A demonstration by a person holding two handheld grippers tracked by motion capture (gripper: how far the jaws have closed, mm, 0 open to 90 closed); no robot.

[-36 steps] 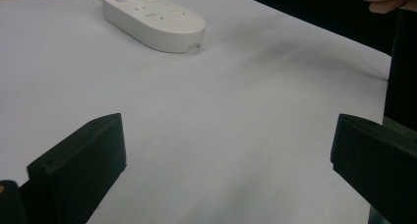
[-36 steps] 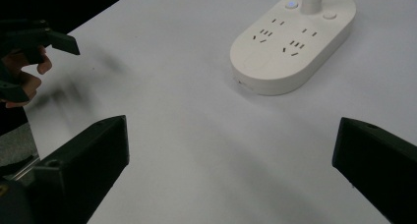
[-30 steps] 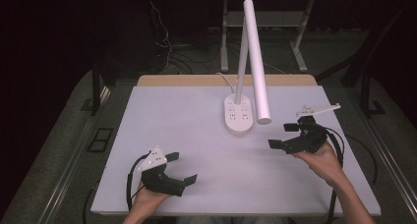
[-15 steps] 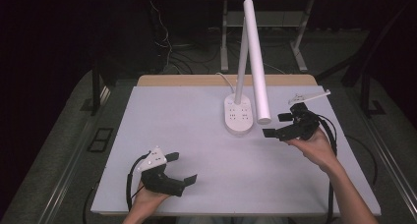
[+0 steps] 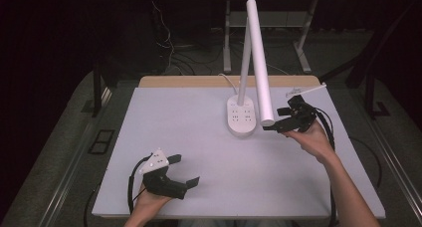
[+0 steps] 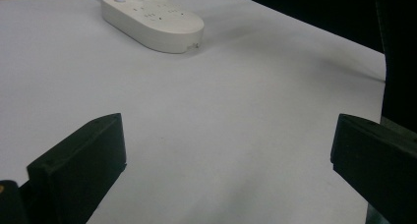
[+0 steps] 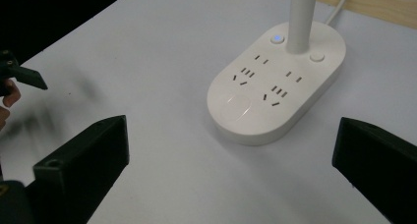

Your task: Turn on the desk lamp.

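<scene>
A white desk lamp stands on the table, its oval base (image 5: 241,117) carrying power sockets and buttons, its long tube head (image 5: 259,62) slanting down toward the right. In the right gripper view the base (image 7: 275,84) lies just ahead, with a small blue light by the stem. My right gripper (image 5: 279,118) hovers open beside the tube's lower end, right of the base. My left gripper (image 5: 183,170) rests open near the table's front left edge, nothing between its jaws. The base (image 6: 152,17) lies far ahead in the left gripper view.
The table top (image 5: 189,127) is a white sheet with a wooden strip along its far edge. The lamp's cord (image 5: 226,78) runs off the back. Table legs and loose cables stand on the dark floor behind. The other hand's gripper (image 7: 19,76) is at the left of the right gripper view.
My right gripper has moved forward and left, from the right side of the table up to the lamp's tube end and base. The left gripper has stayed put.
</scene>
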